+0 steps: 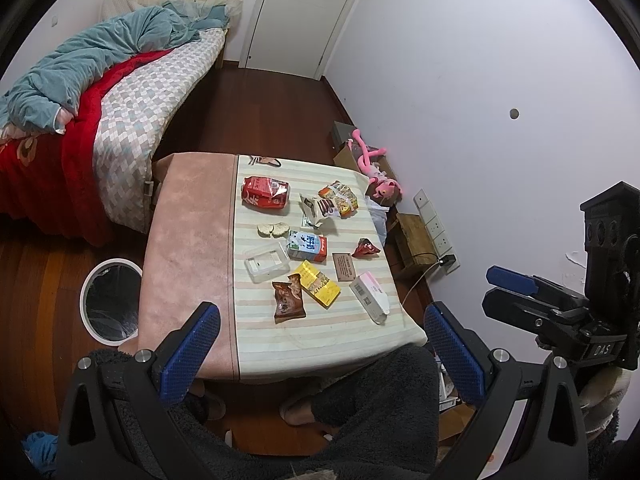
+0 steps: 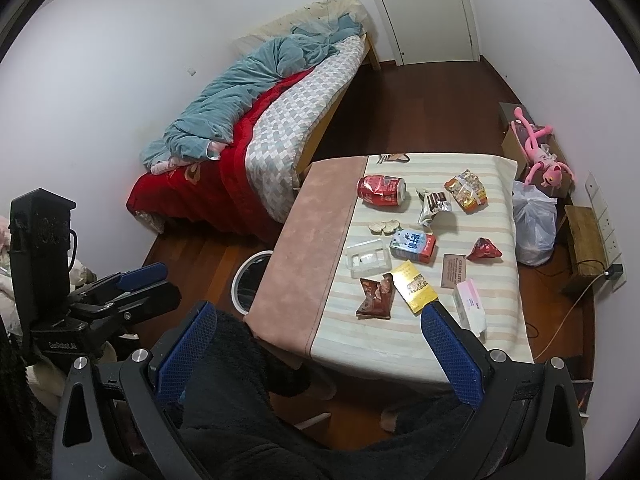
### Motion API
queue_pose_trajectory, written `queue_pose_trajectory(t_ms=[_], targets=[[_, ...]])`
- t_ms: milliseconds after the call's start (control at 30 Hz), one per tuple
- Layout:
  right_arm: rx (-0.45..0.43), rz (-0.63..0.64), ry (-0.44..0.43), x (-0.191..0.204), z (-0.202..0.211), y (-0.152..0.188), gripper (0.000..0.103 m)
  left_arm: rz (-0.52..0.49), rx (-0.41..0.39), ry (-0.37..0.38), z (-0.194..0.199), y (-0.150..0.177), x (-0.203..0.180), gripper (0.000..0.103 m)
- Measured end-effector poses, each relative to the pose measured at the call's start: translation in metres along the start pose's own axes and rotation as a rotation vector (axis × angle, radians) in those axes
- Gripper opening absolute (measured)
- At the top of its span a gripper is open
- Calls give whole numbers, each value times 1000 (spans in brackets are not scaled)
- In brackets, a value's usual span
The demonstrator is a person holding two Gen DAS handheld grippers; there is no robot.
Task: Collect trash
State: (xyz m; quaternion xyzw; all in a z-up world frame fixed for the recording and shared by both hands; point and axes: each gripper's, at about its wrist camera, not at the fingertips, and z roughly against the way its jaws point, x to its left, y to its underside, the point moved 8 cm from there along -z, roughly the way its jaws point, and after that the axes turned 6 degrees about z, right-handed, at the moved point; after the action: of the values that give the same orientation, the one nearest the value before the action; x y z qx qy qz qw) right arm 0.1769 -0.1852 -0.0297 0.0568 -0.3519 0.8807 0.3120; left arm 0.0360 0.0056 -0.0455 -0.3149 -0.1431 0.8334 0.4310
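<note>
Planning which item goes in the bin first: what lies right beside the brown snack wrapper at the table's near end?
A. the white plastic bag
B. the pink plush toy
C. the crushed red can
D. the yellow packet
D: the yellow packet lies against the brown snack wrapper at the table's near end; the crushed red can sits at the far end.

Both my wrist feeds are evenly lit, soft indoor light from overhead, no hard glare. The white wall (image 1: 460,80) reads slightly bluish and flat. Shadows are short and faint: the crushed red can (image 1: 265,193) and the milk carton (image 1: 307,245) throw small dark edges onto the striped tablecloth (image 1: 320,340). Under the table the wooden floor (image 2: 420,92) goes dim. Fisheye bending is strong; the bed (image 2: 256,120) and door (image 1: 304,16) curve toward the black corners. Centre detail is sharp; package print is too small to read. The blue finger pads (image 1: 192,352) close to the lens look slightly soft.
</note>
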Motion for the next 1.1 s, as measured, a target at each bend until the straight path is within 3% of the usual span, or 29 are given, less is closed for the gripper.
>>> queue_pose_trajectory(t_ms=[100,200,267,367,400,467,500,667,867,967,1033,1100], targets=[[-16,-23,30,-7,-2,-2,103,0,-14,-44,-7,-4,4,103],[-15,-64,114,-32,-15,-1,103,-8,-51,-172,-31,-9,18,103],[1,-106,158,-55,-33,4,103,-6,-50,-252,-61,-11,33,103],[58,-170,236,-99,-75,17,103,7,19,-328,-119,-3,56,103],[85,-190,257,-115,-92,24,99,13,55,-349,-141,1,64,103],[153,-233,289,-146,-128,38,81,30,126,-374,-181,11,79,103],[177,-243,304,-159,-140,45,74,39,161,-383,-197,17,83,103],[299,-302,358,-214,-206,80,74,103,343,-358,-277,53,92,103],[369,-349,378,-252,-245,100,74,123,456,-283,-335,73,73,102],[388,-348,372,-261,-255,105,73,75,473,-291,-354,77,64,76],[406,-345,365,-265,-262,108,71,41,477,-316,-360,79,61,50],[426,-333,367,-266,-267,110,68,17,462,-336,-360,78,59,47]])
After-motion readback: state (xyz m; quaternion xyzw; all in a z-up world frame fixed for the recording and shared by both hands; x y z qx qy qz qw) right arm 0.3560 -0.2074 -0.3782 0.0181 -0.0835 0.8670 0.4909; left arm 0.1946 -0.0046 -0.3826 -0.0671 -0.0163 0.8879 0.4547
